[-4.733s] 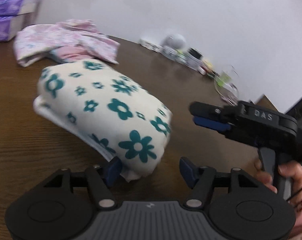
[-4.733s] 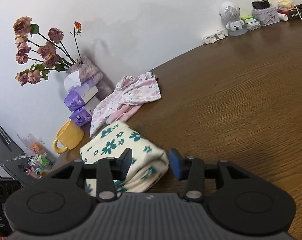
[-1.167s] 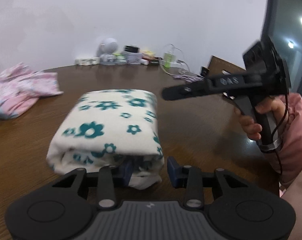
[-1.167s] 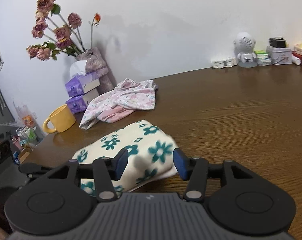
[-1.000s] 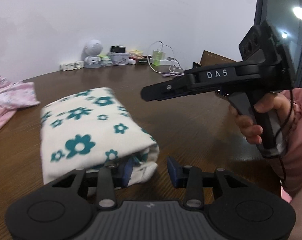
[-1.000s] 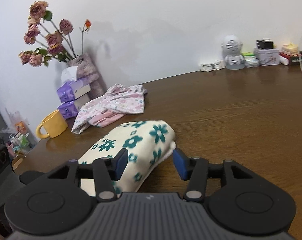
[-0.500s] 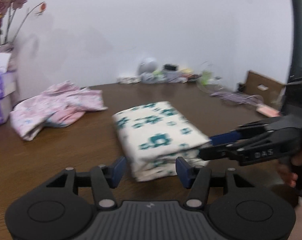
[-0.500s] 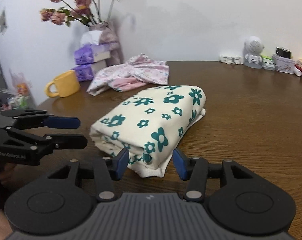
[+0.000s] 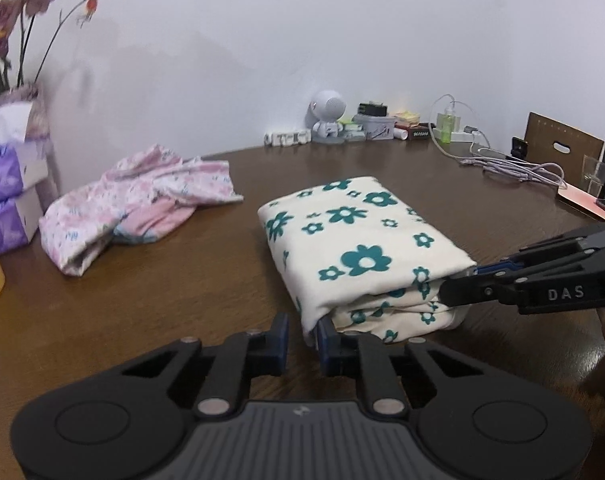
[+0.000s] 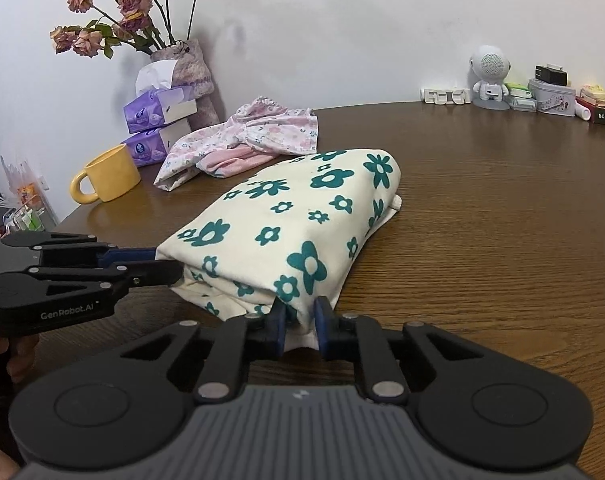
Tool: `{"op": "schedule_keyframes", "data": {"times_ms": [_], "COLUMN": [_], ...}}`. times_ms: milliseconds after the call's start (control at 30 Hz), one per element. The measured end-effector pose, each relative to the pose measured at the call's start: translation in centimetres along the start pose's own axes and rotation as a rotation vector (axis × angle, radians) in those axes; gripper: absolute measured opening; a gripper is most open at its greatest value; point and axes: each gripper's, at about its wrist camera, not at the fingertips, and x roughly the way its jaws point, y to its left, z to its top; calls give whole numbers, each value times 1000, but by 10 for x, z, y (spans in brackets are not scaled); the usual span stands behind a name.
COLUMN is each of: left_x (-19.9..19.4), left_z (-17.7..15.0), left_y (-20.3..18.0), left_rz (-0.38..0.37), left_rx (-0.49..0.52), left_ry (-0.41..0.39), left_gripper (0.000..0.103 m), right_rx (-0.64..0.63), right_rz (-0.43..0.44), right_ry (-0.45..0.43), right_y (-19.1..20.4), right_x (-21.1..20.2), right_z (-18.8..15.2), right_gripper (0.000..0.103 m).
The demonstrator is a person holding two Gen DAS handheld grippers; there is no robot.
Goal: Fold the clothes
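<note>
A folded cream cloth with teal flowers (image 9: pixel 358 240) (image 10: pixel 286 220) lies on the brown wooden table (image 10: pixel 482 240). My left gripper (image 9: pixel 303 330) has its jaws closing on the bundle's near left corner, with fabric between the pads. From the right wrist view, the left gripper (image 10: pixel 166 264) pinches that corner from the side. My right gripper (image 10: pixel 300 320) has its jaws closing on the other near corner, and fabric fills the gap. From the left wrist view, the right gripper (image 9: pixel 458 284) grips the bundle's right end. The cloth rests flat.
A crumpled pink garment (image 9: pixel 142 200) (image 10: pixel 254 136) lies behind the bundle. A yellow mug (image 10: pixel 110 174), purple tissue boxes (image 10: pixel 158 116) and a vase of dried roses (image 10: pixel 190 68) stand at the left. A small white robot figure (image 10: pixel 490 76), boxes and cables (image 9: pixel 514 166) line the wall.
Both pairs of jaws stood wide around the bundle's near corners and have now narrowed onto the fabric. The bundle has stayed on the table.
</note>
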Motion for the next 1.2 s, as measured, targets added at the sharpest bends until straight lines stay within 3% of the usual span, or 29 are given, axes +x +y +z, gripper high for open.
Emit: {"op": "schedule_keyframes", "data": {"times_ms": [267,433,500,800,1200], "left_x": [-1,1,6,8,23], "left_z": [1,1,2,3,13], "left_y": [9,2,4,10,50], "left_rz": [-27,-38,-13,2,46], "left_rx": [-63,-40,-61,-81,-152], "left_ry": [-3,3,29,42,81], "left_gripper": [14,22,13,14,14], "right_rx": [9,-1,9,-2,-67], "right_rz": [4,4,3,10,103], "right_ry": [8,3,13,17,71], "right_y": [-1,2,0,4,41], "right_x": [1,-1,2,4,18], "right_z": [-1,0,-1,-1,10], "right_gripper": [14,18,15,15,17]}}
